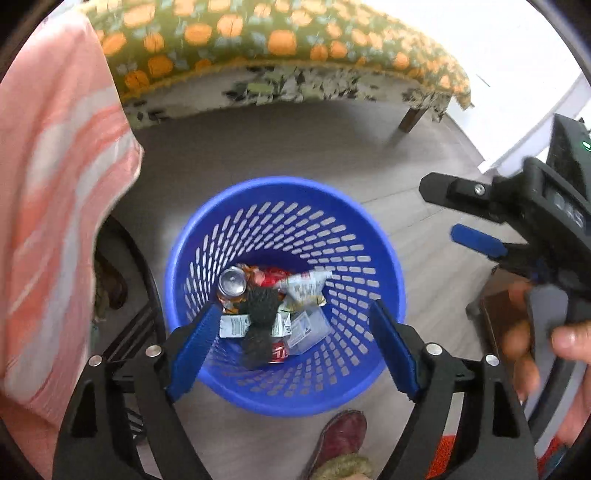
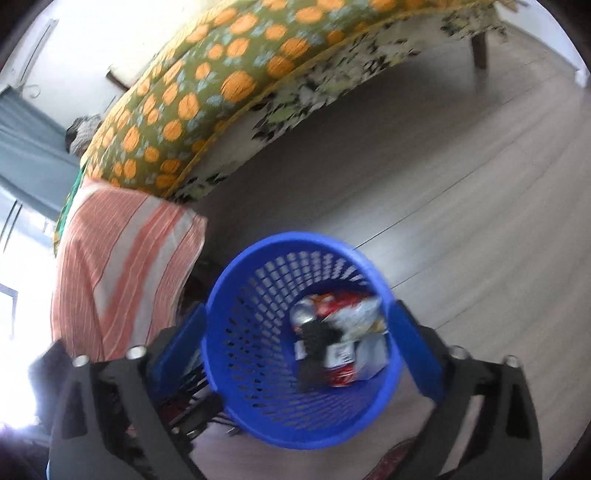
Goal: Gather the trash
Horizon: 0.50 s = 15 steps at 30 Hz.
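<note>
A blue perforated plastic waste basket (image 1: 288, 206) stands on the floor, also in the right wrist view (image 2: 236, 332). Inside lie a drink can (image 1: 232, 282), crumpled snack wrappers (image 1: 306, 288), a dark fuzzy item (image 1: 260, 321) and a clear plastic piece (image 1: 308, 328). My left gripper (image 1: 293, 328) is open and empty, directly above the basket's mouth. My right gripper (image 2: 299, 339) is open and empty above the basket; it also shows at the right of the left wrist view (image 1: 439, 210), beside the basket.
A bed with an orange-patterned green cover (image 1: 258, 33) stands behind the basket. A pink striped cloth (image 1: 55, 184) hangs at the left over a dark frame. The person's shoe (image 1: 343, 435) is on the wooden floor (image 1: 424, 258) near the basket.
</note>
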Tool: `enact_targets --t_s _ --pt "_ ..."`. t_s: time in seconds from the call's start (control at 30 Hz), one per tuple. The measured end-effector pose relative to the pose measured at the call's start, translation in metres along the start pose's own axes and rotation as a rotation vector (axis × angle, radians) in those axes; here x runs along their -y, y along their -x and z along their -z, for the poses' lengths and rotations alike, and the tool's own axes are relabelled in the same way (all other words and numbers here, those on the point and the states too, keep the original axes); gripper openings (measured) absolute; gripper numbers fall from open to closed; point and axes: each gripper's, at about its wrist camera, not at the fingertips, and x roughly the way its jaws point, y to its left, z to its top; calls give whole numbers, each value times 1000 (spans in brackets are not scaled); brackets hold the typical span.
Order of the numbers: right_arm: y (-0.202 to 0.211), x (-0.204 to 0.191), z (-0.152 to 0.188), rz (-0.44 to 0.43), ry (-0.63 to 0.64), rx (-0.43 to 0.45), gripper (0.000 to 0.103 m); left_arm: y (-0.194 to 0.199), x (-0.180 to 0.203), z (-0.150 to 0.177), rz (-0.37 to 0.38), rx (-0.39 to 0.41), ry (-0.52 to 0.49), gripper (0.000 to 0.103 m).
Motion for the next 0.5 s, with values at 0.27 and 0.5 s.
enact_targets --t_s 0.27,0.5 --pt "96 -27 25 268 211 163 98 107 39 31 -15 202 -141 98" --pt "185 -47 90 314 280 318 98 166 51 58 -101 321 -158 98"
